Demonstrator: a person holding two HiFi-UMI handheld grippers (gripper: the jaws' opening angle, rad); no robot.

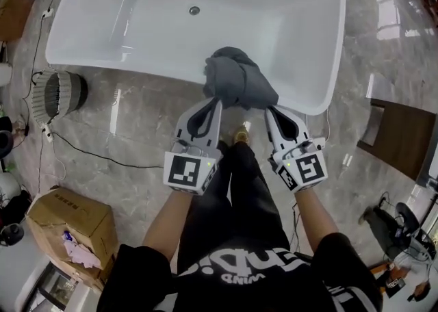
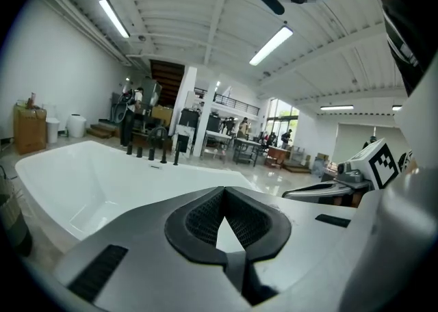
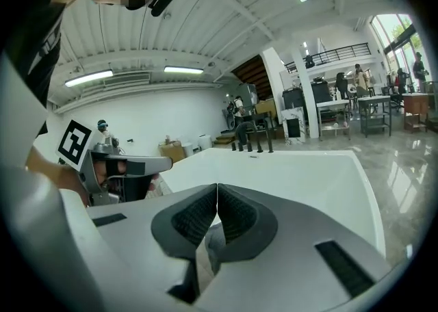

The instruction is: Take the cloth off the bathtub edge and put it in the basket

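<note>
Pushing in with both pairs of jaws shut and empty would likely shove the cloth off the bathtub rim into the basin — they need to open first. The cloth sits bunched on the near rim, just beyond the tips of the left gripper and right gripper — touching or nearly so.

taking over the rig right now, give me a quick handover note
Left gripper: jaws closed, tip at the cloth.
Right gripper: the same. Neither gripper view shows cloth pinched between its jaws.
Cloth: bunched on the bathtub near edge.
Basket: on the floor by the tub's left end.
Done: nothing yet.
Left: grip the cloth, carry it to the basket.
</note>
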